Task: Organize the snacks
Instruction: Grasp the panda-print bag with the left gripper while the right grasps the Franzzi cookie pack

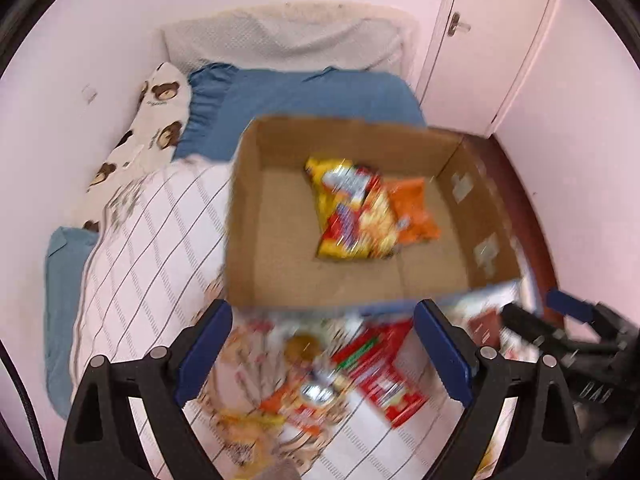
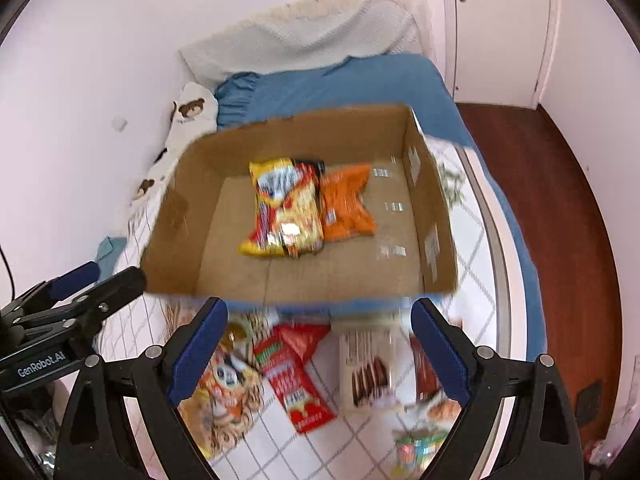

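Note:
An open cardboard box (image 1: 276, 280) (image 2: 180, 256) rests on the bed and holds a yellow-red snack bag (image 1: 352, 212) (image 2: 286, 208) beside an orange bag (image 1: 414, 210) (image 2: 346, 204). Several loose packets lie on the quilt in front of the box: a red packet (image 1: 380, 372) (image 2: 296, 384), a white wafer pack (image 2: 366, 368) and an orange-cream bag (image 1: 304, 404) (image 2: 224, 396). My left gripper (image 1: 322, 356) hangs open above these packets with nothing between its fingers. My right gripper (image 2: 318, 354) is open and empty too, above the same heap. Both views are blurred.
The bed has a white checked quilt (image 1: 152, 240) (image 2: 472, 280), a blue sheet (image 1: 304, 96) and a bear-print pillow (image 1: 156, 120). The pink wall runs along the left; a door (image 1: 480, 40) and dark wooden floor (image 2: 560, 200) lie to the right. Each gripper shows at the other view's edge.

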Tool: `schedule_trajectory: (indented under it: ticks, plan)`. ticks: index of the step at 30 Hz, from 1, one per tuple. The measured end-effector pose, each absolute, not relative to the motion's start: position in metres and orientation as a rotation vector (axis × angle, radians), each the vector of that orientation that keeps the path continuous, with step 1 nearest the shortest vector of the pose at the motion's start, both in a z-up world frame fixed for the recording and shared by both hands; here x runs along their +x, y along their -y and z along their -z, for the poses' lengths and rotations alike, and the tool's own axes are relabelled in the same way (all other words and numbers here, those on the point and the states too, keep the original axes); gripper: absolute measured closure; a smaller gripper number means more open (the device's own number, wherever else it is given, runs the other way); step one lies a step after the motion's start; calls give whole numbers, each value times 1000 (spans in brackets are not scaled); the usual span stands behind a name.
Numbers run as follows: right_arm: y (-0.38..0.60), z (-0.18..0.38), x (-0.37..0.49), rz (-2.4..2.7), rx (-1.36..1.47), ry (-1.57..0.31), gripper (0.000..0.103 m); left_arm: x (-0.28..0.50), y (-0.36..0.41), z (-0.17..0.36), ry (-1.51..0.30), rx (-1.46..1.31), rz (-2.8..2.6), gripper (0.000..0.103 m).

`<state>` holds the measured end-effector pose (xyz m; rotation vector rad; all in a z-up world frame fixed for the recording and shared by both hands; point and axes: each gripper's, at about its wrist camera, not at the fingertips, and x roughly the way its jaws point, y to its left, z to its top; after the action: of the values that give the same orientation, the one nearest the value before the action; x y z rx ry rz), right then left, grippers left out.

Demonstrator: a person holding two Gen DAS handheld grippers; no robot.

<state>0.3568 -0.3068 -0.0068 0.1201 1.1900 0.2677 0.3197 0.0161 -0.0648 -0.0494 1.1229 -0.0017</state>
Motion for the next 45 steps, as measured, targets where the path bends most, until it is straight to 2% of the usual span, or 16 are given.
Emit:
schedule_trajectory:
  ticks: [4,6,9,14,19,21,22,23,27,33,38,45]
  plan:
    - [314,42,336,-255,132,-1267,8,284,-34,111,-1204,-13,-79,10]
    - [318,63,330,-231,136,-1302,8,273,-44,144,-1312,-74,-79,10]
    - [325,90,327,-207,162,-1346,8,269,-46,173,-1368,-120,-50,10]
    - [325,130,329,-193,120,-1404,13,287,-11,205,-1388,167,61,10]
    - [318,155,339,-177,42,-1424,14,301,17,235,-1421,379,167,10]
    - [315,167,342,-164,22,-1438,18,306,22,242,-1427,407,166,25]
    - [314,174,343,-156,16,-1450,22,309,21,244,-1445,374,168,44]
    - [313,179,343,-158,18,-1464,32,312,16,246,-1468,304,155,48]
    - [311,193,332,-162,32,-1493,39,315,-6,243,-1512,52,62,48]
    - [310,192,299,-187,17,-1510,40,307,-30,253,-1588,-243,5,48]
    - [308,194,270,-242,0,-1589,40,311,-24,262,-1604,-197,46,38]
    - [323,191,278,-181,98,-1576,36,315,-2,280,-1619,-75,71,38]
